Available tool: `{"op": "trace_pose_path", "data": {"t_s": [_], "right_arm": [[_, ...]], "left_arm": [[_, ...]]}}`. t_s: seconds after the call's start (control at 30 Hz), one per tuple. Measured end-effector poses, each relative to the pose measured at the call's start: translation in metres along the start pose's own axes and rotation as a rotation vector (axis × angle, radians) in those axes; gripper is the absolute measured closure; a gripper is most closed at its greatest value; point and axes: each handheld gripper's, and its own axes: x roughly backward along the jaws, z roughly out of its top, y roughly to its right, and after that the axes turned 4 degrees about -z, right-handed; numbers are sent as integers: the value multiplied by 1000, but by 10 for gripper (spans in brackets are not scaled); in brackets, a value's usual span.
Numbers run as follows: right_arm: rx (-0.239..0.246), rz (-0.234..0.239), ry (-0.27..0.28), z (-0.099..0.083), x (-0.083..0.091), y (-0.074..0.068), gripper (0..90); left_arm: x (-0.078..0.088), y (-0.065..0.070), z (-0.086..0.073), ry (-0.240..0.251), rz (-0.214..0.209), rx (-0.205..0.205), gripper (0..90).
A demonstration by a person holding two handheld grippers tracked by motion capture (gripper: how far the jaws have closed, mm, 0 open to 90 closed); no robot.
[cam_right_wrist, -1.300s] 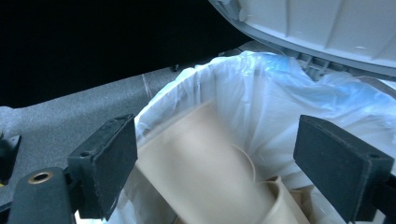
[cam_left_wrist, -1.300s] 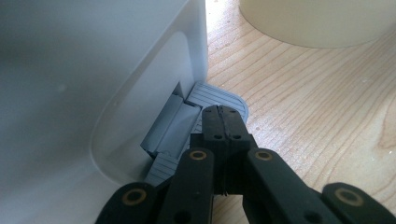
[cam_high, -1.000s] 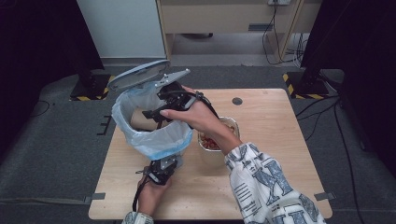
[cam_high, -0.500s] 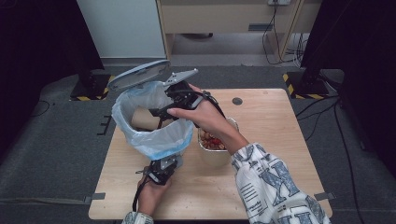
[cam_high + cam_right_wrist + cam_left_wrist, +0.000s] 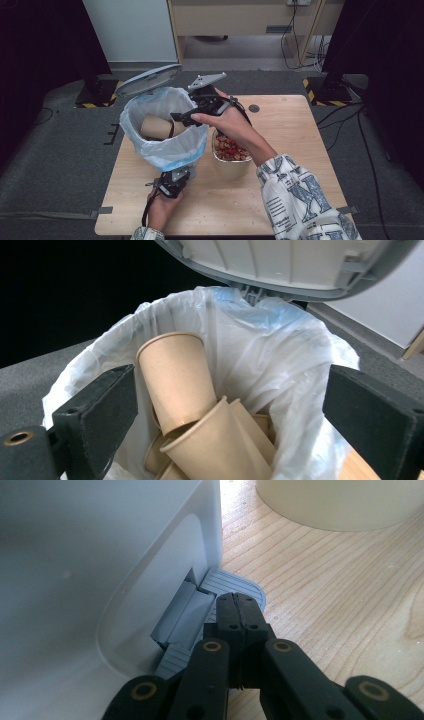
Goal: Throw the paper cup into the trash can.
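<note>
Back from the bin mouth comes the right gripper [image 5: 181, 118], jaws just opening with nothing between them. Paper cups [image 5: 200, 415] lie in the bag-lined bin [image 5: 150, 150], lid [image 5: 147, 79] raised. Left gripper [image 5: 239, 611], jaws closed together, presses the grey pedal [image 5: 227, 582].

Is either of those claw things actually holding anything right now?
No. The right gripper hangs open over the bin, its jaws just opening, empty. The left gripper is shut, pressing the pedal.
</note>
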Motion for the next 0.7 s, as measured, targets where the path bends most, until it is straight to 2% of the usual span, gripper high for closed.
{"op": "trace_pose_path", "data": {"t_s": [0.7], "right_arm": [[-36,-76,21,-16,34,31,68]], "left_arm": [[0,0,0,0,-1,-1,900]]}}
